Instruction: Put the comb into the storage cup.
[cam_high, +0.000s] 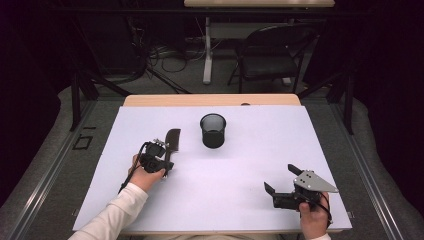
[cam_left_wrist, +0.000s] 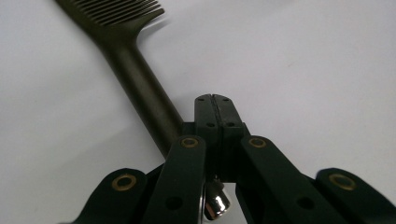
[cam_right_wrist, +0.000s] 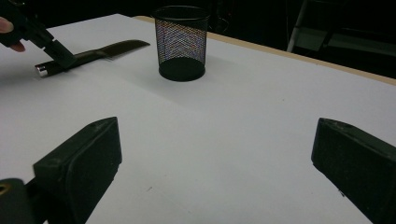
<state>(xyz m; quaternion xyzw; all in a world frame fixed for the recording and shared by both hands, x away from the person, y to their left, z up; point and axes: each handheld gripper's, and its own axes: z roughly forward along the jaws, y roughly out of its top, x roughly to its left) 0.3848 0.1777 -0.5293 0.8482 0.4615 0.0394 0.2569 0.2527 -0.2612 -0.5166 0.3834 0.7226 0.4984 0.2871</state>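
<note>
The dark olive plastic comb (cam_high: 172, 140) with a long handle lies flat on the white bench (cam_high: 240, 175) toward its left edge, the left gripper (cam_high: 161, 150) fingers closed beside its handle, not gripping; the black mesh cup (cam_high: 213, 130) waits empty, the right gripper (cam_high: 281, 178) wide open, holding nothing.

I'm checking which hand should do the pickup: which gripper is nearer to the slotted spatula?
Left. The left gripper is at the slotted spatula's handle, jaws shut beside it. The right gripper sits far off, near the table's front right corner, jaws open.
</note>
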